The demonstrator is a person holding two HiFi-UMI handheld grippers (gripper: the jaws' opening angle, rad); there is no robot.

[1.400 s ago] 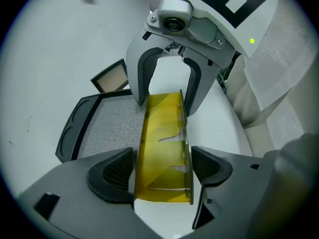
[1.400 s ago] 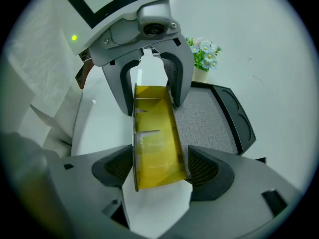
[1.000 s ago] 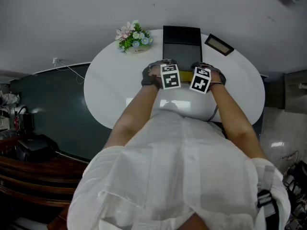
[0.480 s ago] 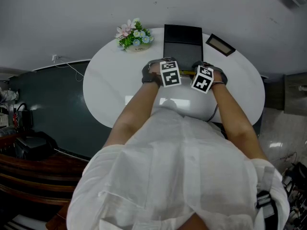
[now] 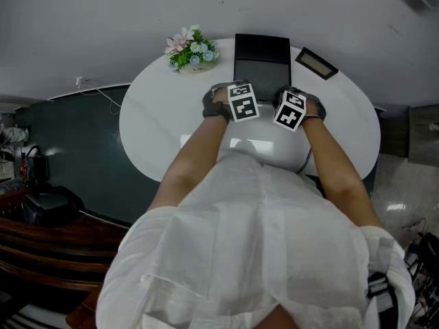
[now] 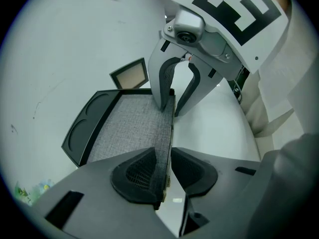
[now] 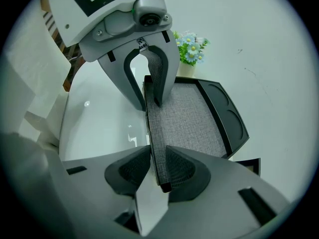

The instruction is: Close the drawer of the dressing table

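Working over a white, glossy oval tabletop (image 5: 164, 132) pushed up against a pale grey wall (image 5: 103, 19). Clenched with the left hand-held gripper (image 6: 167, 169) on the thin near edge of the drawer (image 6: 127, 131), having just been closing in, with that edge caught between the pads. Clenched likewise with the right hand-held gripper (image 7: 157, 169) on the same edge, just beside the left one, also fresh from closing in. Straight ahead of both: the drawer's grey fabric lining, framed in black, with two round recesses at the far end toward the wall. Beyond the left hand-held gripper and to its outer side, a small pot of flowers (image 5: 192, 52) on the tabletop. Beyond the right one and to its outer side, a small dark-rimmed frame (image 5: 313, 63) near the tabletop's rim. Further out past the left hand-held gripper, off the tabletop, a dark floor (image 5: 75, 156) crossed by a thin cable (image 5: 103, 101), and, nearer the body, dark wooden furniture (image 5: 48, 252). Behind both, bare forearms and a white garment (image 5: 254, 252).
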